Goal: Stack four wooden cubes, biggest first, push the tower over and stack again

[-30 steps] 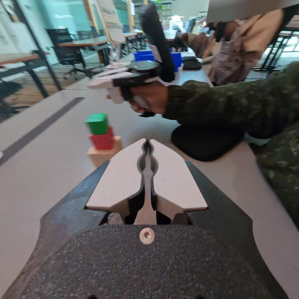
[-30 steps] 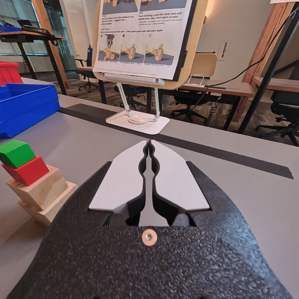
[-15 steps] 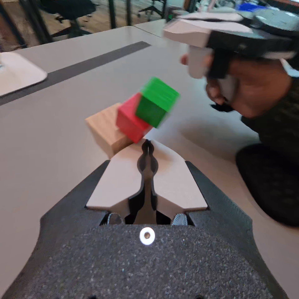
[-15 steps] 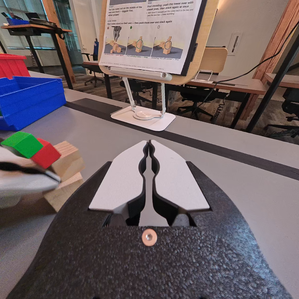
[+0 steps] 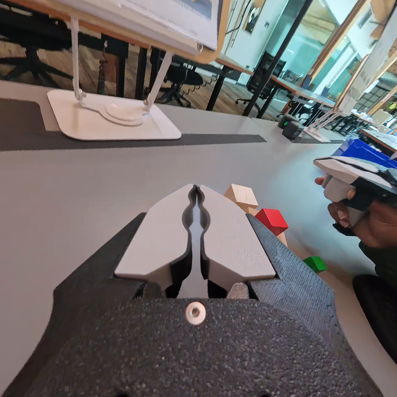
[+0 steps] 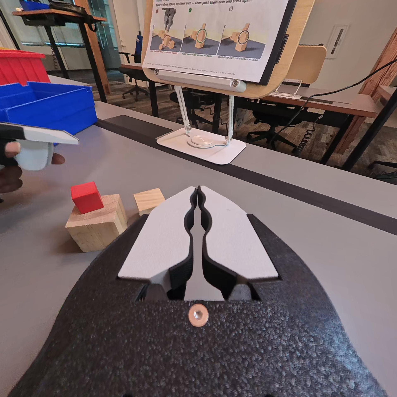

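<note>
- An open-plan office fitted out as a test space: black swivel chairs (image 6: 277, 120) and wood-topped desks (image 6: 318, 103) on black legs fill the room at 12 to 2 o'clock.
- Glass partitions (image 5: 309, 43) and timber posts (image 6: 94, 47) stand behind.
- On the grey counter (image 6: 279, 193), a white stand (image 6: 202, 146) carries an instruction sheet (image 6: 214, 32); blue and red storage bins (image 6: 49, 105) sit at 10 o'clock.

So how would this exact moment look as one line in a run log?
left jaws: shut, empty | right jaws: shut, empty | red wooden cube: on large pale wooden block | green cube: on table
</note>
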`<action>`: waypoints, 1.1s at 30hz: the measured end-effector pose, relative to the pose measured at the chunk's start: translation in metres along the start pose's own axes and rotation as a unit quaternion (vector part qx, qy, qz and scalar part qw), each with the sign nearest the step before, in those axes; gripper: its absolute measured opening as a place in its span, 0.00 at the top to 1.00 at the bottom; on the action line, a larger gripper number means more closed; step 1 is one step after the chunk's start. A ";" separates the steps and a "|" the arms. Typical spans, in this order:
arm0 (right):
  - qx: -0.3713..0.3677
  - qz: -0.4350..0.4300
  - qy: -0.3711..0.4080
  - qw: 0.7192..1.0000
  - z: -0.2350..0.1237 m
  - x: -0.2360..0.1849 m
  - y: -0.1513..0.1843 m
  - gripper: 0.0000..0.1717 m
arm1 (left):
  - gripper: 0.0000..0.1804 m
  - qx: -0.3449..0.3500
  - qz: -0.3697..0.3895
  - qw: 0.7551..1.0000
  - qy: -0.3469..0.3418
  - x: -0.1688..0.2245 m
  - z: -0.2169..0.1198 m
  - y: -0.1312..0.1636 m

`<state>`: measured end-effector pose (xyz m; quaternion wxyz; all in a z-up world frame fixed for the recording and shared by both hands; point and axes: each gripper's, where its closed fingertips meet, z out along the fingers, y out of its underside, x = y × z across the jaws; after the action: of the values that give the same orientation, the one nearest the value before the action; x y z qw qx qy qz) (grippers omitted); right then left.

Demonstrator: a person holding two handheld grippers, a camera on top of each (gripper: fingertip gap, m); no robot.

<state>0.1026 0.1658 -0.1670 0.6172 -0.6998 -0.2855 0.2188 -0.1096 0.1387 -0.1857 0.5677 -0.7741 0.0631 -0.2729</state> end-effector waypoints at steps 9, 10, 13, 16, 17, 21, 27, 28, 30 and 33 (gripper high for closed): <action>-0.006 0.009 -0.002 1.000 0.002 0.001 0.004 1.00 | 0.99 0.032 0.005 0.990 0.134 0.017 -0.028 -0.022; -0.008 0.006 -0.004 1.000 0.003 0.000 0.005 1.00 | 1.00 0.011 0.021 0.987 0.156 0.031 -0.024 -0.011; -0.012 0.000 -0.006 1.000 0.003 -0.002 0.006 1.00 | 1.00 -0.065 0.080 0.969 0.224 0.086 -0.015 0.029; -0.012 0.003 -0.008 1.000 0.003 -0.002 0.006 1.00 | 1.00 -0.118 0.127 0.953 0.250 0.125 -0.007 0.063; -0.013 0.004 -0.010 1.000 0.004 -0.003 0.006 1.00 | 1.00 -0.131 0.137 0.952 0.239 0.129 -0.002 0.070; -0.016 -0.001 -0.013 1.000 0.004 -0.005 0.007 1.00 | 1.00 -0.131 0.136 0.976 0.112 0.098 0.021 0.064; -0.017 -0.001 -0.019 1.000 0.004 -0.007 0.007 1.00 | 1.00 -0.083 0.038 0.996 0.019 0.029 0.018 0.035; -0.018 -0.001 -0.020 1.000 0.005 -0.007 0.008 1.00 | 1.00 -0.077 0.031 0.996 0.014 0.022 0.016 0.032; -0.020 -0.003 -0.021 1.000 0.005 -0.008 0.008 1.00 | 1.00 -0.070 0.026 0.997 0.009 0.012 0.013 0.029; -0.018 -0.003 -0.018 1.000 0.004 -0.007 0.007 1.00 | 1.00 -0.048 0.027 0.998 0.006 0.003 0.008 0.017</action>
<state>0.0961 0.1635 -0.1748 0.6002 -0.7056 -0.3027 0.2244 -0.0996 0.1381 -0.2022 0.5367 -0.7967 0.1009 -0.2588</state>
